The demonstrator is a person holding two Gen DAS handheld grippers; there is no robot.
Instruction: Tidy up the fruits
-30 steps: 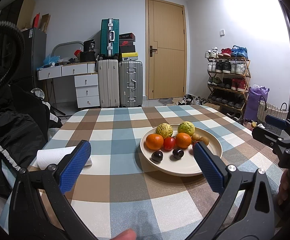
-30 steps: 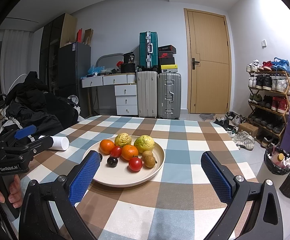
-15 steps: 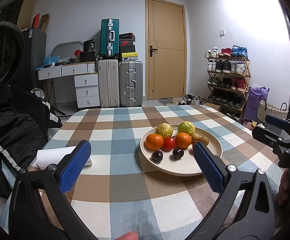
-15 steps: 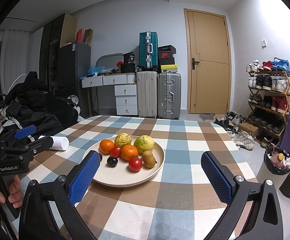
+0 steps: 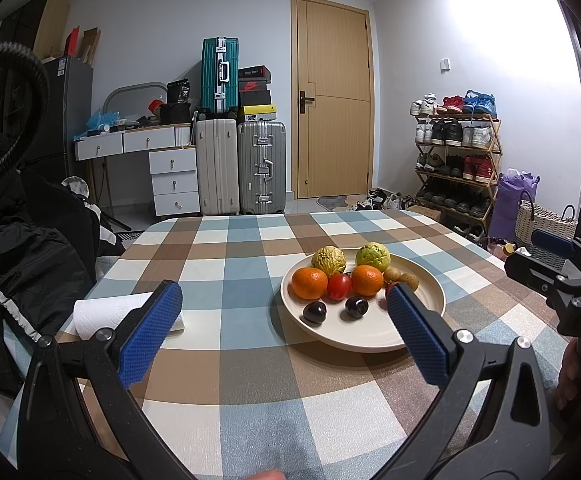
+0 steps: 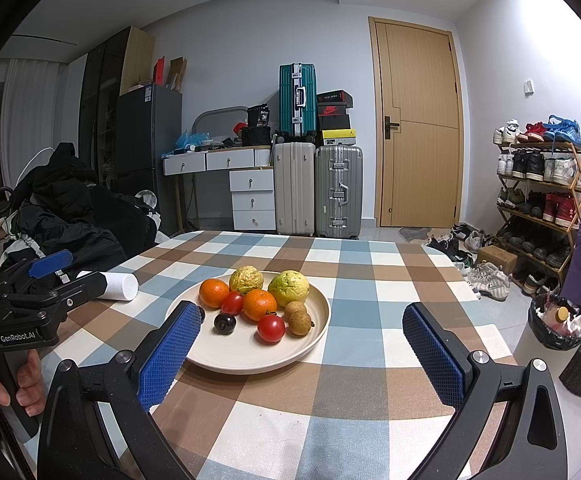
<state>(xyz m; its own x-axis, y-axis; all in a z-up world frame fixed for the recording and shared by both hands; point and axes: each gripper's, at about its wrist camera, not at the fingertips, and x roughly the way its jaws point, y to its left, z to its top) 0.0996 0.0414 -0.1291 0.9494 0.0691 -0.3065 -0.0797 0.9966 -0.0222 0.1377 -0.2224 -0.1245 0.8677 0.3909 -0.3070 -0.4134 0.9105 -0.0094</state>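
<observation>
Checked tablecloth point(image 6: 350, 280) covers the table; the plate point(image 6: 314, 332) of fruits point(image 6: 259, 303) sits centrally. Left gripper point(image 5: 282, 332) and right gripper point(image 6: 302, 352) are both spread wide, empty, short of the plate. Risk: the round fruits touch, so a careless pinch could roll neighbours off the shallow rim.

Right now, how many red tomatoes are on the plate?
2. One tomato sits between the two oranges; the other tomato is nearer the plate's front, beside the small brown fruits. None seem hidden.
</observation>
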